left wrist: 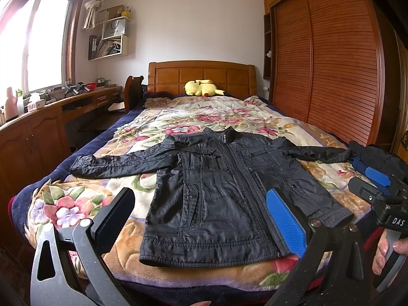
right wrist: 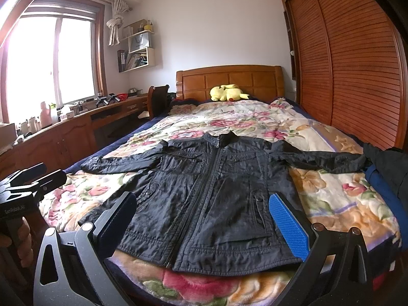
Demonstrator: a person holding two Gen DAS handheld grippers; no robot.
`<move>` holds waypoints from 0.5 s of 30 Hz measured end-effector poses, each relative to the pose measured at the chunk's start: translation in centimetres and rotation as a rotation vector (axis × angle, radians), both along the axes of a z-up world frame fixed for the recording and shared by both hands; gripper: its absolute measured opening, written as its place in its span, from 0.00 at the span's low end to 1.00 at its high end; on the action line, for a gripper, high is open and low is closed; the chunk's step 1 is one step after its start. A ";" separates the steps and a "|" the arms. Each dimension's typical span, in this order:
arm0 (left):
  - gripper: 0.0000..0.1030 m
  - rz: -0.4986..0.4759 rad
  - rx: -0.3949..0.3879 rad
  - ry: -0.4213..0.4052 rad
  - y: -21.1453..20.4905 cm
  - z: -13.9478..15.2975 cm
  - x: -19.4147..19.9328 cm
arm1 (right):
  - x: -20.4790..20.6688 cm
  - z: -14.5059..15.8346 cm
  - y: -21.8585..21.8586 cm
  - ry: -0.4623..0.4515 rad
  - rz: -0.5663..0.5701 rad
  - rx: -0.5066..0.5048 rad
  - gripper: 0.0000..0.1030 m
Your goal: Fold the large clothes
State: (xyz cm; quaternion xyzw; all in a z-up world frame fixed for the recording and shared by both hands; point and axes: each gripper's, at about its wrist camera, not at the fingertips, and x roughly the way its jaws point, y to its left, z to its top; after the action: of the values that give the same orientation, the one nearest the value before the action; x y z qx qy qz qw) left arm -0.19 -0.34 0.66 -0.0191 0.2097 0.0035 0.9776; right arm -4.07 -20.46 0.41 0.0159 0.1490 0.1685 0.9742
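Left wrist view: the black zipped nylon jacket lies flat, front up, sleeves spread, on the floral fleece blanket. The left gripper hovers released near the hem; it should pinch the left sleeve cuff cleanly.

Right wrist view: the right gripper hangs likewise released and empty; take the opposite cuff, folding both sleeves inward evenly.

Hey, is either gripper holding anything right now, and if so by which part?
Nothing is held. The left gripper and right gripper both hover open above the black jacket, which lies spread flat on the floral blanket.
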 end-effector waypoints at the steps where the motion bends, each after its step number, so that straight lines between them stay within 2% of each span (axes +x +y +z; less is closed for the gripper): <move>1: 1.00 0.001 0.001 0.002 0.0 0.0 0.1 | 0.0 0.0 0.0 0.001 0.002 0.000 1.00; 15: 1.00 0.036 0.004 0.069 3.5 -4.0 1.9 | 3.1 -1.1 2.8 0.037 0.065 -0.044 1.00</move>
State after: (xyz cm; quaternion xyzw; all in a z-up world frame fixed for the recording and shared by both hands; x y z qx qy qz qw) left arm 1.68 3.14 -3.37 -0.0210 0.2431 0.0219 0.9695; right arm -0.95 -17.67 -0.70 -0.0074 0.1712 0.1963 0.9655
